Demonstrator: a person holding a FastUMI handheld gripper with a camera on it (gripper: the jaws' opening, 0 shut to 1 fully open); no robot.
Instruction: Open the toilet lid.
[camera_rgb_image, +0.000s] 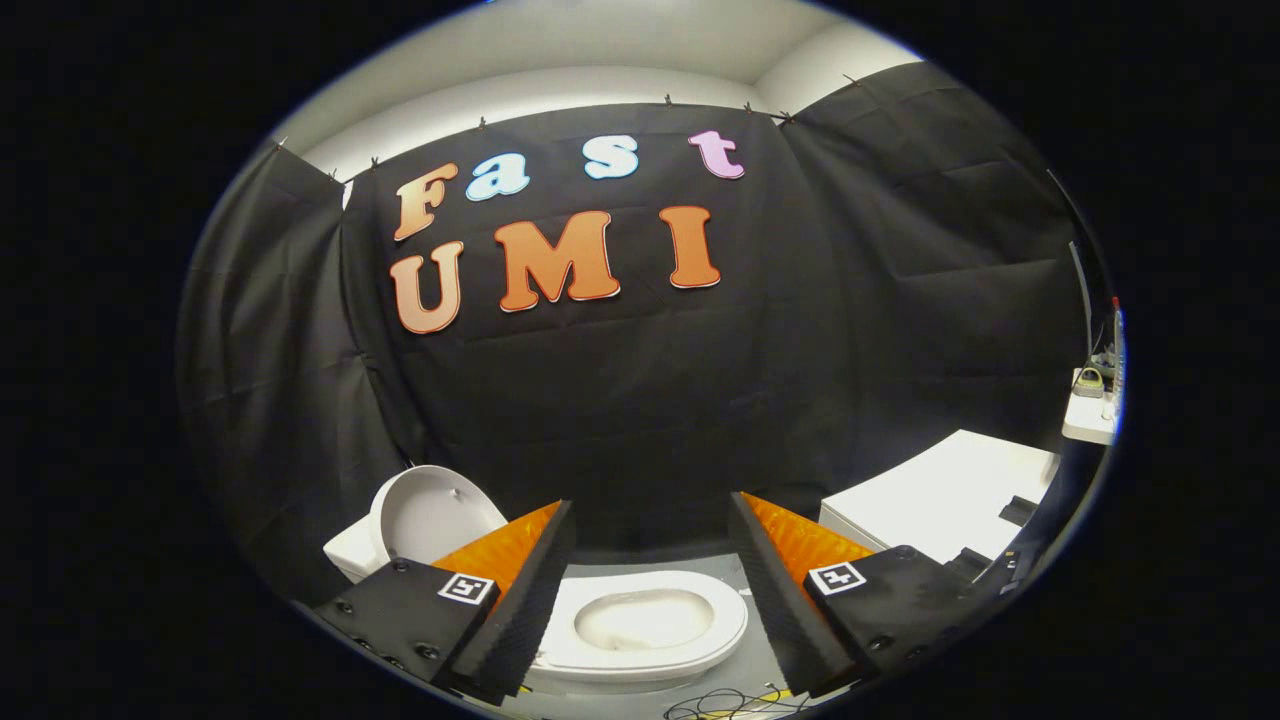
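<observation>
Grey floor (720, 560): raised lid (430, 515), white table (930, 500) beyond open claw (650, 540).

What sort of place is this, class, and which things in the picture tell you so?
Probably a mock bathroom set up in a booth: a toilet with its lid already raised, black cloth for walls, loose cables on the floor. The open gripper holds nothing.

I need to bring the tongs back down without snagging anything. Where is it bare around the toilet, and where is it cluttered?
The tongs are open, holding nothing. Bare grey floor lies between the toilet seat and the white cabinet, whose top is mostly bare too. Crowded spots: loose cables below the seat, and the raised lid behind the left finger.
</observation>
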